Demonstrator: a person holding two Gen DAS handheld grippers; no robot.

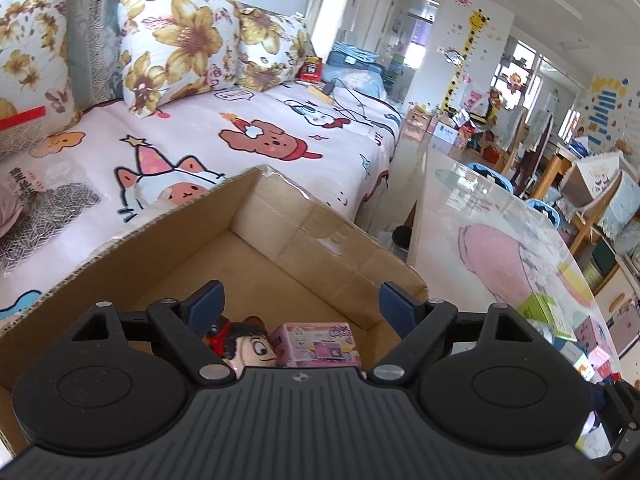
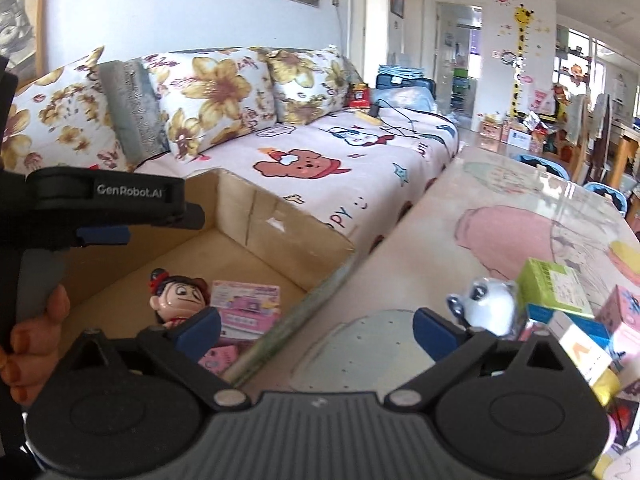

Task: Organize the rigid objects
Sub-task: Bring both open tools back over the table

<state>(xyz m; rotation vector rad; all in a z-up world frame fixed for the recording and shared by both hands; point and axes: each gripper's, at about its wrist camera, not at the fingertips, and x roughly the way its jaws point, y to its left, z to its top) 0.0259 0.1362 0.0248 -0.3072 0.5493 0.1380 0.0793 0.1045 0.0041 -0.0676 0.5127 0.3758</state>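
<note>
Panda figure: a small white panda figure [image 2: 490, 304] stands on the tabletop [image 2: 460, 216], at the near side of the heap of small boxes, just beside the right finger of the right gripper [image 2: 316, 330].
Heap of boxes: a green box [image 2: 554, 286], a pink box [image 2: 624, 318] and a white and blue box [image 2: 580, 344] lie close together at the right edge of the tabletop, behind and beside the panda.
Right gripper: its jaws are spread wide and hold nothing; it hangs over the near part of the tabletop, next to the cardboard box [image 2: 280, 220].
Left gripper: the left gripper [image 1: 300, 306] is also spread apart and empty, and it hovers above the inside of the cardboard box.
Cardboard box: it stands against the left edge of the tabletop, in front of the sofa [image 2: 320, 160]. Inside, at the near wall, stand a doll with red bow [image 2: 180, 296] and a pink toy package [image 2: 248, 304], touching each other; one more small pink box [image 2: 218, 358] lies closer to the camera. The far part of the floor is bare.
Step in hand: probably to pick the panda next.
How to do it well: the right gripper should shift to the right until the panda is between the fingers, close on its body and not on the ears, lift it straight so the boxes behind are not pushed, and put it down in the bare part of the cardboard box.
</note>
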